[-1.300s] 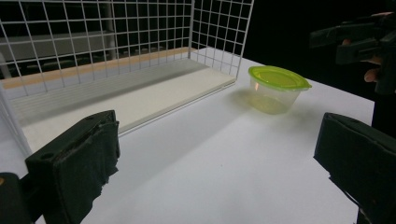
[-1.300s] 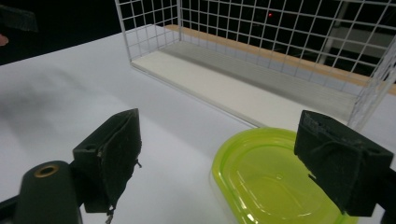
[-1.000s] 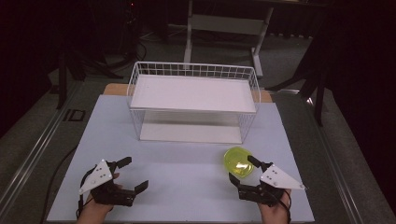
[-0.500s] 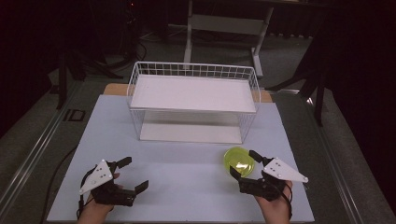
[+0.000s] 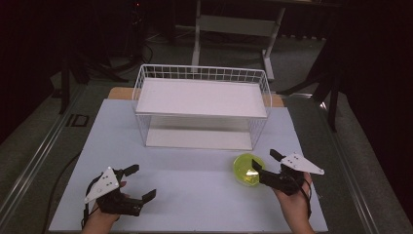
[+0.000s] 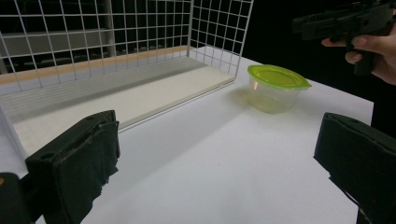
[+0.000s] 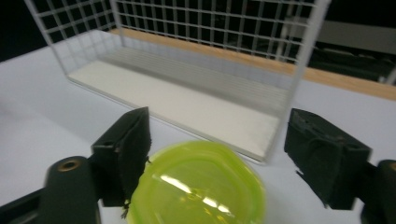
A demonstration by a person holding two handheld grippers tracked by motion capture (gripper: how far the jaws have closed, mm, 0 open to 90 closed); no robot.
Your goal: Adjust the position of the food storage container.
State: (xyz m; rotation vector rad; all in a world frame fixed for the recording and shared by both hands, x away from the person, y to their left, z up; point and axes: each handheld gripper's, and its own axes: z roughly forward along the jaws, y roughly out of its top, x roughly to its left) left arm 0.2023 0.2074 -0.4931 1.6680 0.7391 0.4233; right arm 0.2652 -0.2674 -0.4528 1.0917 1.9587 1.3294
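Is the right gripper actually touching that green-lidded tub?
Cannot tell. In the right gripper view the tub sits between open jaws, one pad at its rim; no view settles contact.

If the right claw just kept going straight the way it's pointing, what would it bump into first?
Most likely the green-lidded container, which sits low between the open jaws of the right claw, right by the left one. Beyond it stands the white wire basket. Whether the jaws would pass above the lid is hard to judge.

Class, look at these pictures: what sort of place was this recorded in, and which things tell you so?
Probably a lab or studio bench set up for recording handling work, not a home. A bare white table stands among dark surroundings, holding just a white wire basket and a green-lidded container, with equipment stands behind.
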